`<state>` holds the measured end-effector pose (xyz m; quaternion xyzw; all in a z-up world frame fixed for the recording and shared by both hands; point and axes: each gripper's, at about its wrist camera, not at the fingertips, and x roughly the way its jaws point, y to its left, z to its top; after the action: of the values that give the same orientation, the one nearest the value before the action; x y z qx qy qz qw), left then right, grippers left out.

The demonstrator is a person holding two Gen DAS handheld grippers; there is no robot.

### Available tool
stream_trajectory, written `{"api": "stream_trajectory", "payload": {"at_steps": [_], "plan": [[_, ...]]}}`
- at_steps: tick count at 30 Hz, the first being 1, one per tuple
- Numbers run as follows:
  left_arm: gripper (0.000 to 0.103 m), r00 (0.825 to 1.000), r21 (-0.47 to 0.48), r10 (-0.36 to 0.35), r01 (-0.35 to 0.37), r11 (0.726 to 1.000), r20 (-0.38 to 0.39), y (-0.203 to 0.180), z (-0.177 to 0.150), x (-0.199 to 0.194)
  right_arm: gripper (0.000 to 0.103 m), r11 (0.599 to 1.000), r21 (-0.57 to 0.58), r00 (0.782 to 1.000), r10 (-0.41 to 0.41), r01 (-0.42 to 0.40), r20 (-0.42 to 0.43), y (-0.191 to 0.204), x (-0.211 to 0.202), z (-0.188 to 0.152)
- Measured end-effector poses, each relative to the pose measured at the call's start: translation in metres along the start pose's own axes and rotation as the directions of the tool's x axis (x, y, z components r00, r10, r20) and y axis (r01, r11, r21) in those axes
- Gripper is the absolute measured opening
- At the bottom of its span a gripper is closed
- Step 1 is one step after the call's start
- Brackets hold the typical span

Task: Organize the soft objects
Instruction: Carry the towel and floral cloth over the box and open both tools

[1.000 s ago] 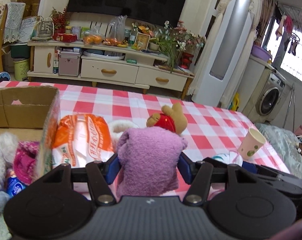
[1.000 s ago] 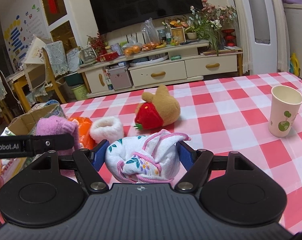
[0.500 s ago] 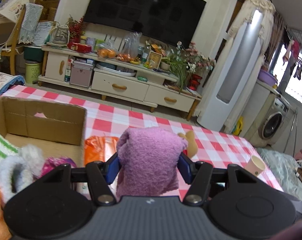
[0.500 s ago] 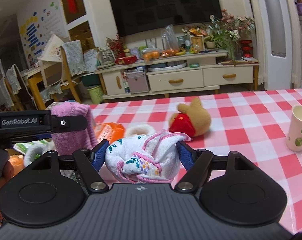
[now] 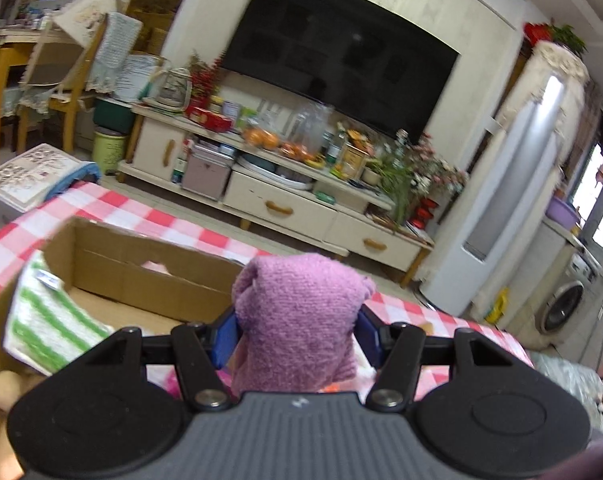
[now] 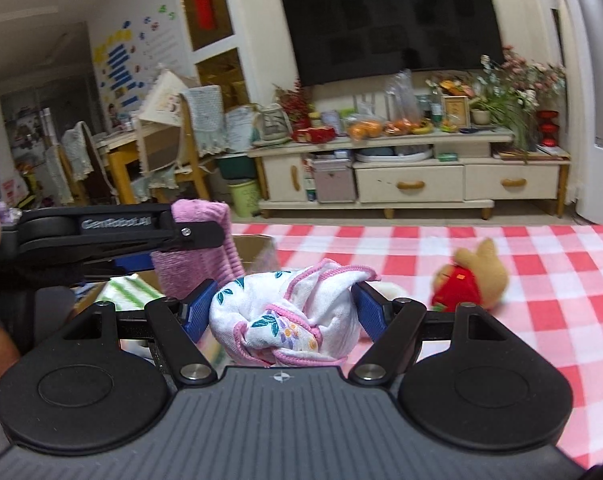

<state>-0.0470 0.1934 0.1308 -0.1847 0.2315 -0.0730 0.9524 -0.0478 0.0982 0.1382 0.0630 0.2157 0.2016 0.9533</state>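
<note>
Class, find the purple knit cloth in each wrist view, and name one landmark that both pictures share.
Left wrist: purple cloth at bottom centre, clamped between the left gripper fingers.
Right wrist: at middle left, beyond the white floral cloth, pinched by the left gripper seen side-on.
Shared landmark: the black TV on the far wall.

Brown open-topped cardboard box [image 5: 149,276]: back half of floor bare, open from above. Front left corner taken up by a green-and-white striped cloth [image 5: 49,320] leaning against the left wall.

Red-and-white checked tablecloth [image 6: 541,264]: wide bare stretch to the right and behind. Only obstacle there is a tan plush bear in a red top [image 6: 471,278], lying on its side.

Left gripper [image 6: 199,240] with its purple knitted bundle [image 6: 197,252] blocks the right gripper's [image 6: 283,310] path on its left side.
</note>
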Motion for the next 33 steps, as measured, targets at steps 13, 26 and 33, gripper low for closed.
{"api": "stream_trajectory", "payload": {"at_steps": [13, 26, 33], "plan": [[0.060, 0.993, -0.092, 0.113, -0.109, 0.990, 0.045, 0.053, 0.023, -0.001, 0.092, 0.989, -0.040, 0.990, 0.140, -0.141, -0.019, 0.054, 0.014, 0.004], [0.063, 0.991, -0.065, 0.131, -0.130, 0.989, 0.009, 0.071, 0.022, 0.003, 0.102, 0.979, -0.062, 0.977, 0.188, -0.195, -0.098, 0.074, 0.033, -0.011], [0.084, 0.987, -0.054, 0.160, -0.159, 0.986, 0.007, 0.070, 0.021, 0.002, 0.101, 0.983, -0.072, 0.984, 0.165, -0.170, -0.073, 0.066, 0.023, -0.013]]}}
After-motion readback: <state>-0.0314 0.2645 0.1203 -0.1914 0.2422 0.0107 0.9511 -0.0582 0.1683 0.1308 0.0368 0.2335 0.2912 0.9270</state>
